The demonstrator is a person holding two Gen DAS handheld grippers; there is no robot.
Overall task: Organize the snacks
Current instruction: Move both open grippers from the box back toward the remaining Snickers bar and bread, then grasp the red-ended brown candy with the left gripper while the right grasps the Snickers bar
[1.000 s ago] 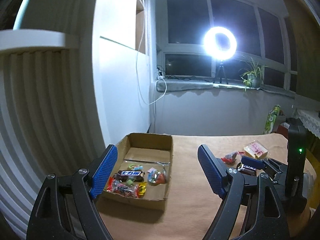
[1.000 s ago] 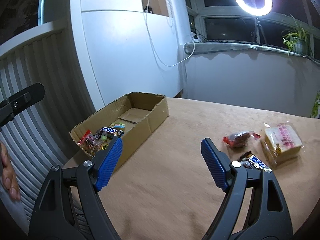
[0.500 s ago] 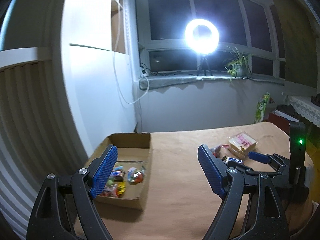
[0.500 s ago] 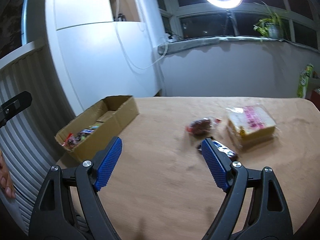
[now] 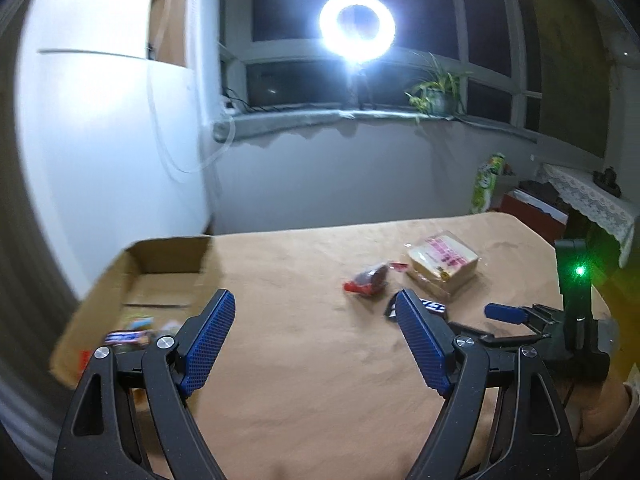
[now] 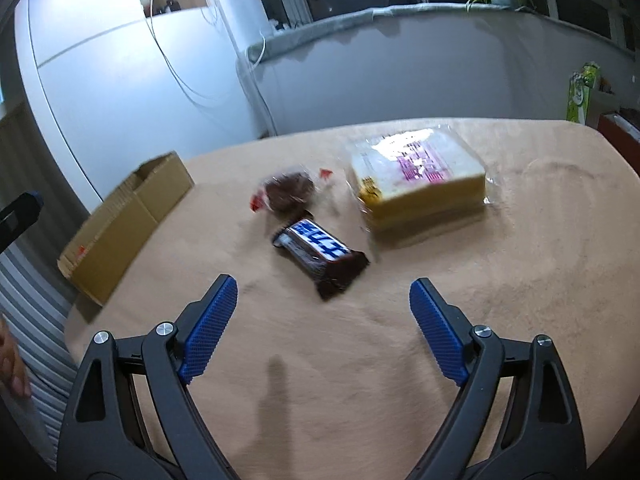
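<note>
A dark chocolate bar [image 6: 320, 254] with blue lettering lies on the tan table, just beyond my right gripper [image 6: 323, 294], whose jaws are opening with nothing between them. Behind the bar sit a small dark wrapped snack [image 6: 288, 192] with red ends and a clear pack of yellow sandwich bread [image 6: 420, 178]. The cardboard box [image 5: 160, 276] at the left holds several wrapped sweets [image 5: 128, 334]. My left gripper [image 5: 314, 308] hangs open and empty over the table between box and snacks. The left wrist view also shows the snack [image 5: 370, 280], the bread [image 5: 442, 264] and the right gripper [image 5: 508, 314].
The box [image 6: 128, 224] stands at the table's left edge beside a white cabinet [image 5: 100, 140]. A grey wall with a windowsill, a ring light [image 5: 356, 26] and a plant [image 5: 434, 92] lies behind the table. A green packet [image 5: 486, 184] stands past the far right corner.
Both grippers swung right and dropped toward the table. The box slid to the left of both views. The chocolate bar, snack and bread now sit close ahead of the right gripper, whose jaws stand wider.
</note>
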